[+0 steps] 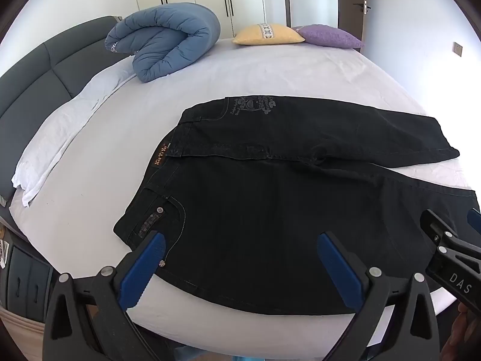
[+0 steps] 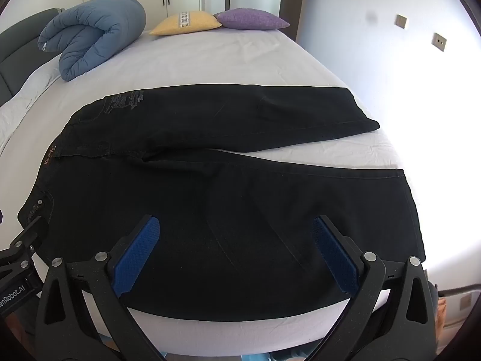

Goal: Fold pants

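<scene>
We see the pants (image 1: 270,210) spread flat along the bed's (image 1: 240,69) near edge, waistband toward the headboard (image 1: 33,90). Both our left gripper (image 1: 240,255) and right gripper (image 2: 236,240) hover above them, jaws wide apart, holding nothing.

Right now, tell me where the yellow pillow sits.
The yellow pillow lies at the far end of the bed, touching the purple pillow on its right, with the rolled blue duvet off to its left, well beyond the black pants.
</scene>
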Tool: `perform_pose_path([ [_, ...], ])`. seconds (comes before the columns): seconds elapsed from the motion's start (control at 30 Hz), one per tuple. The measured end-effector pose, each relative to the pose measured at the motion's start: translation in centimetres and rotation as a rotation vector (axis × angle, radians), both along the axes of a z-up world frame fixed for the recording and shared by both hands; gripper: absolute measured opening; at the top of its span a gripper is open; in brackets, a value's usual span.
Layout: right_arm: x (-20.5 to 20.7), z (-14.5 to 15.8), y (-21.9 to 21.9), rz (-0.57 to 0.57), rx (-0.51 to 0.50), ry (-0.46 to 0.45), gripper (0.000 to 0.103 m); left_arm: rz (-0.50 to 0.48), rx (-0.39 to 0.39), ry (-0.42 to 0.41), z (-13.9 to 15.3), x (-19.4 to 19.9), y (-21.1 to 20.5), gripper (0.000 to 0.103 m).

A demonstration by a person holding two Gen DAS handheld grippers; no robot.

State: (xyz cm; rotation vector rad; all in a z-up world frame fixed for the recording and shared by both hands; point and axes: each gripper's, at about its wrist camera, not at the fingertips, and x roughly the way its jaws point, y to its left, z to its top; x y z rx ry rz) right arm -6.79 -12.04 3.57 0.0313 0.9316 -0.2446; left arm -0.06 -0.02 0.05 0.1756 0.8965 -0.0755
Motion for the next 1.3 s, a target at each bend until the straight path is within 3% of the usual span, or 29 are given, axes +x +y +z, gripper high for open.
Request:
perform_pose_path([
  [1.3, -0.5, -0.3, 0.7, 0.008, -0.004, -0.010, 0.103, 0.006, -0.021, 0.014, -0.7, 0.1, 0.6, 0.103],
])
